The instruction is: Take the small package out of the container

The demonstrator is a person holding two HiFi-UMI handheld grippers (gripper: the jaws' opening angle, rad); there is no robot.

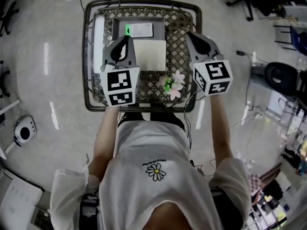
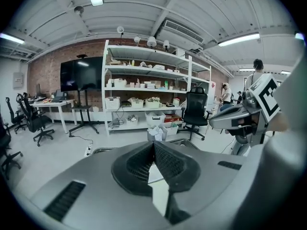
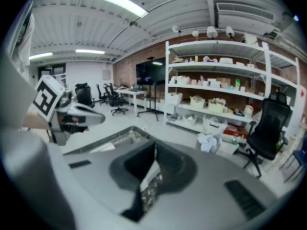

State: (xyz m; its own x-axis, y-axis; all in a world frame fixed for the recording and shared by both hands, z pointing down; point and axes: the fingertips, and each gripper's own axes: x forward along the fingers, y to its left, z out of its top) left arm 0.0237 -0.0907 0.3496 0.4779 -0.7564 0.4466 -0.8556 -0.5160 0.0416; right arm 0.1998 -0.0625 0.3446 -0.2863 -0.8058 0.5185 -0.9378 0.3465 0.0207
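seen from above, a wire basket (image 1: 182, 23) held the small package (image 1: 149, 55) – white and flat – near its middle, with a grey parcel (image 1: 119, 30) just beyond it and a pink flower sprig (image 1: 173, 85) at the basket's near edge – the left gripper (image 1: 125, 41) and right gripper (image 1: 191, 35) hovered over the basket's left and right sides, both clenched on nothing
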